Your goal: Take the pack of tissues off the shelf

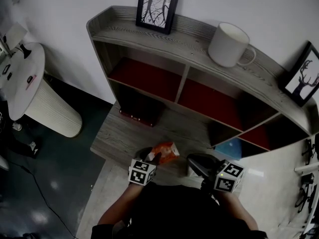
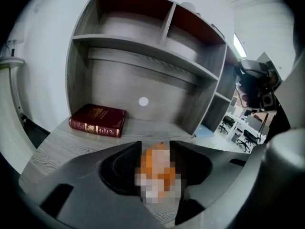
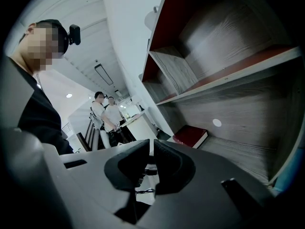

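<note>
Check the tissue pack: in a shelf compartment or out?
Out. The pack rests on the front ledge, clear of the compartments, between the left gripper's open jaws.

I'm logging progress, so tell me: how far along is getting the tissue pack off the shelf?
Looks done: the tissue pack is out of the compartments, lying at the front of the shelf's bottom board. In hand: the left gripper has its jaws open around the pack, not pressing it; the right gripper is shut and empty. Left: grip the pack and lift it clear.
</note>
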A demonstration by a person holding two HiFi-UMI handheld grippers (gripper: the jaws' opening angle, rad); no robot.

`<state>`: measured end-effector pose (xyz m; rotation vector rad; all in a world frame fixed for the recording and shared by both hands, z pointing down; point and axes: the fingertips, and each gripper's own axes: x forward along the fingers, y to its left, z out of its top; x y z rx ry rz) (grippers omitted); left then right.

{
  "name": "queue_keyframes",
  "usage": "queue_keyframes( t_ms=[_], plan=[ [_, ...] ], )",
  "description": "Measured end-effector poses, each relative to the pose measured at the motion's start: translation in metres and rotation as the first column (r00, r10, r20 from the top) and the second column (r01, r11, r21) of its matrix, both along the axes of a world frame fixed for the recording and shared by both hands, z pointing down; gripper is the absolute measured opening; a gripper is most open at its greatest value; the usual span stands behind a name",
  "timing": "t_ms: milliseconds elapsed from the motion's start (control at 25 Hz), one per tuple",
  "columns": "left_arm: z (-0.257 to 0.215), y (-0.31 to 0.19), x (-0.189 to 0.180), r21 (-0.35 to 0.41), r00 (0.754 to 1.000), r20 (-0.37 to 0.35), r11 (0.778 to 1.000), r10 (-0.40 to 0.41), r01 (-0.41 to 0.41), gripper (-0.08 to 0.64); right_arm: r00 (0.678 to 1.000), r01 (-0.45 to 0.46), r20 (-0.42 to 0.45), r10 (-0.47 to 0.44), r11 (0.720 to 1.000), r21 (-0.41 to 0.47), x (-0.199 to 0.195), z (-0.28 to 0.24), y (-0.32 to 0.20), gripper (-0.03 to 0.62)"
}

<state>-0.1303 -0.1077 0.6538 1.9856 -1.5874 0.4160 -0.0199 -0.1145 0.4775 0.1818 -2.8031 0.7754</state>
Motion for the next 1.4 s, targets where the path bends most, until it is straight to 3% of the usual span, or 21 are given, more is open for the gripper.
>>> queue_keyframes(
  t_ms=[480,720,880,1000,1160,1400],
  plan=[
    [-0.095,-0.006,0.013,0.186,1.0,-0.005,0.982,-0.028,0.028,0.143,1.0,0.021,-0.022,-0.021,0.999,-0.026,0.013,0.002,0.012,0.026],
    [-0.129,0.0,0.047,0.228,0.998,0.062,0.974,-0.024,0.01,0.124,0.999,0.03,0.039,-0.029,0.999,-0.02,0.045,0.0,0.019,0.026],
    [-0.164,0.013,0.076,0.264,0.998,0.06,0.965,-0.024,0.007,0.084,0.992,0.053,0.12,-0.046,0.997,-0.053,0.057,-0.012,0.027,0.026],
    [-0.194,0.024,0.091,0.307,0.998,0.058,0.951,-0.004,-0.014,0.058,0.985,0.073,0.159,-0.068,0.997,-0.022,0.059,-0.021,0.033,0.026],
    [-0.22,0.03,0.097,0.351,0.997,0.073,0.935,0.028,-0.052,0.041,0.983,0.033,0.18,-0.039,0.999,0.035,0.057,-0.035,0.031,0.026],
    [-0.245,0.042,0.081,0.404,0.991,0.096,0.907,0.091,-0.122,0.031,0.979,-0.026,0.206,-0.009,0.985,0.168,0.048,-0.066,0.04,0.026]
  ],
)
